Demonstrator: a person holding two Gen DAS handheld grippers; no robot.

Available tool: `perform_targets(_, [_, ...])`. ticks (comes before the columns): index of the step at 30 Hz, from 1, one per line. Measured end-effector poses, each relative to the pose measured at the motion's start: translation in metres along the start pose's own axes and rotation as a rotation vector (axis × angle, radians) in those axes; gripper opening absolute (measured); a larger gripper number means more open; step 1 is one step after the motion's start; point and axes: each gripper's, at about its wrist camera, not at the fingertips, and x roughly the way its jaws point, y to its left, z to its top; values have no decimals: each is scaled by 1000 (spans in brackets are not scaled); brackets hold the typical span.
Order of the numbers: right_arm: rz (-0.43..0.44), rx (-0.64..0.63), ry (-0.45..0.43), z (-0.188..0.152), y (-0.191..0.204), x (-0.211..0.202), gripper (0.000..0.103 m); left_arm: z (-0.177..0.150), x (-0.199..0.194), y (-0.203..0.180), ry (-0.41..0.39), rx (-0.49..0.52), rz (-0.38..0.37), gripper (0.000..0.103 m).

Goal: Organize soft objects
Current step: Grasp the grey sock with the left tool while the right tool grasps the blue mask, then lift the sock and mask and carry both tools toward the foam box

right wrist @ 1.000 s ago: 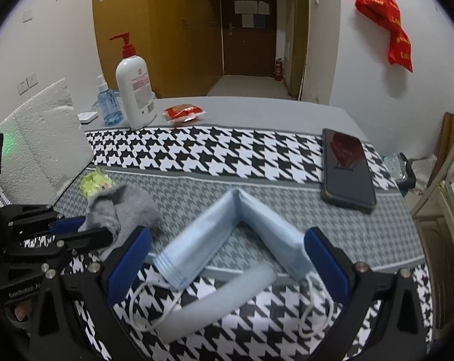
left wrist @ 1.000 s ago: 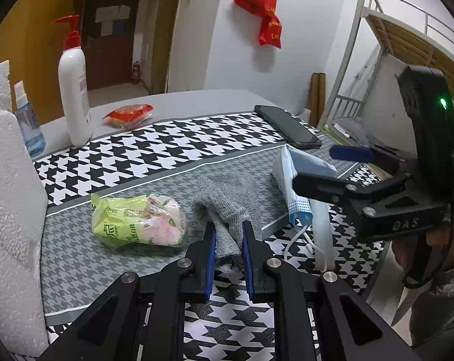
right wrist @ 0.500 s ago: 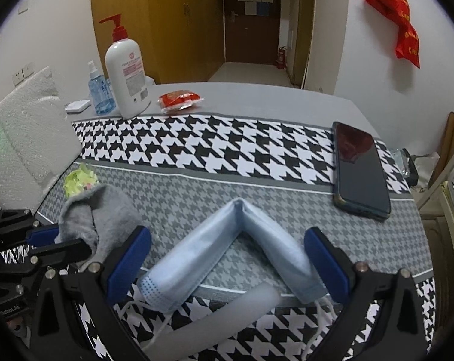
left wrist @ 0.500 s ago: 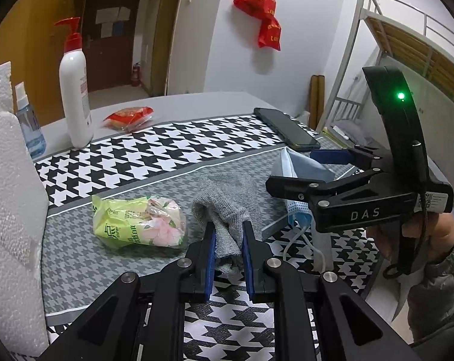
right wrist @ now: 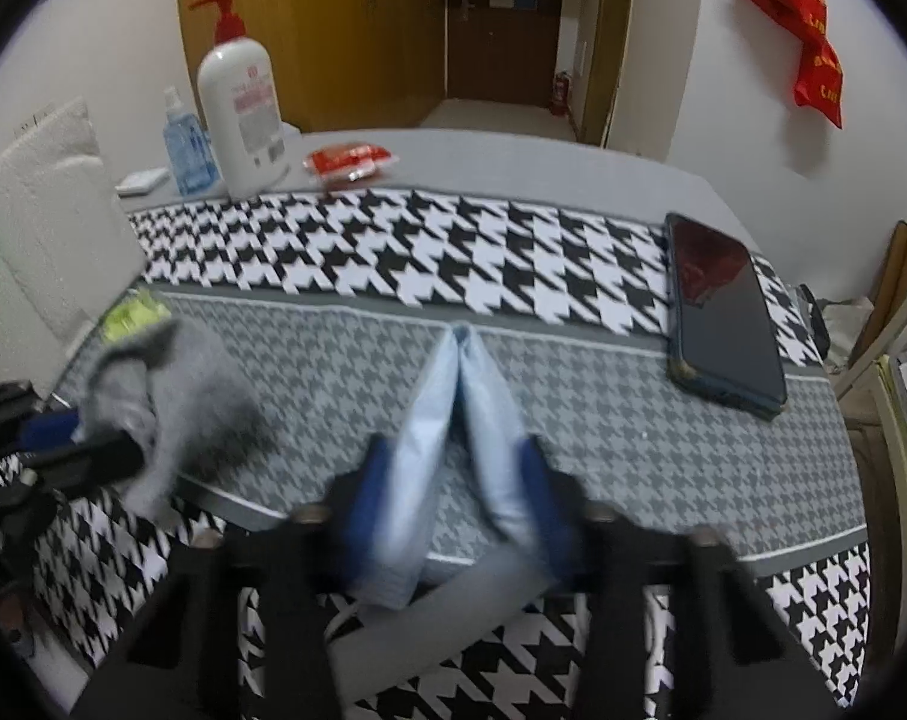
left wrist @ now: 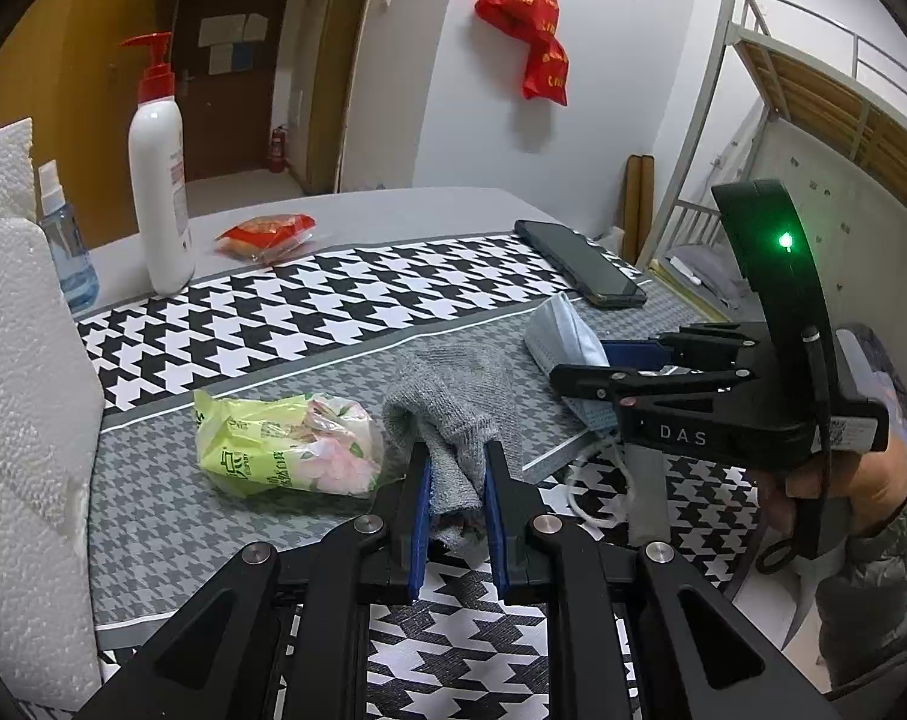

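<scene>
My left gripper (left wrist: 456, 480) is shut on the near end of a grey knitted sock (left wrist: 453, 396) that lies on the houndstooth cloth. The sock also shows at the left of the right wrist view (right wrist: 171, 384). My right gripper (right wrist: 456, 468) is closing around a folded light blue face mask (right wrist: 465, 408); its blue pads press the mask's two halves together into a narrow wedge. In the left wrist view the right gripper (left wrist: 579, 363) reaches over the mask (left wrist: 558, 333) from the right. The right wrist view is blurred by motion.
A green tissue pack (left wrist: 285, 447) lies just left of the sock. A black phone (right wrist: 723, 312) lies at the right. A white pump bottle (left wrist: 156, 180), a blue spray bottle (left wrist: 66, 246) and a red snack packet (left wrist: 267, 231) stand at the back. White foam (left wrist: 21, 360) is at the left.
My right gripper moved forward over the mask and its jaws closed from wide open to squeezing the mask narrow. My left gripper stayed shut on the sock without moving.
</scene>
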Motion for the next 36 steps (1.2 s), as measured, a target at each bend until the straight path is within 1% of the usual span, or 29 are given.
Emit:
perform_targets(1, [-3, -7, -4, 0, 0, -1, 34, 0, -1, 0, -1, -1, 1, 17])
perform_targets(2, [8, -7, -9, -1, 0, -3, 27, 0, -1, 0, -4, -2, 3, 17])
perform_targets(3, [16, -9, -12, -1, 0, -4, 26, -1, -2, 0, -5, -3, 3, 17])
perform_targets(6, [21, 0, -16, -2, 0, -7, 26, -1, -3, -1, -9, -3, 4, 17])
perform_targets(9, [39, 18, -38, -2, -1, -15, 26, -2, -6, -2, -19, 2, 2, 17])
perform_targets(19, [59, 64, -131, -2, 1, -50, 26, 2, -23, -8, -98, 29, -5, 17])
perform_targets(20, [60, 67, -137, -2, 2, -52, 25, 3, -24, -9, -104, 32, -5, 17])
perform_targets(21, [57, 72, -144, -2, 2, -55, 20, 3, -26, -10, -111, 36, -8, 17])
perform_targets(22, [57, 72, -145, -2, 2, -56, 20, 5, -26, -9, -114, 36, -12, 17])
perform_targets(24, [52, 69, -156, -3, 3, -60, 16, 7, -28, -9, -125, 32, -15, 17])
perform_targets(29, [55, 67, -176, -4, 6, -76, 15, 11, -39, -11, -159, 35, -14, 17])
perform_targets(36, [54, 62, -257, -8, 11, -110, 16, 17, -65, -21, -211, 62, 13, 17])
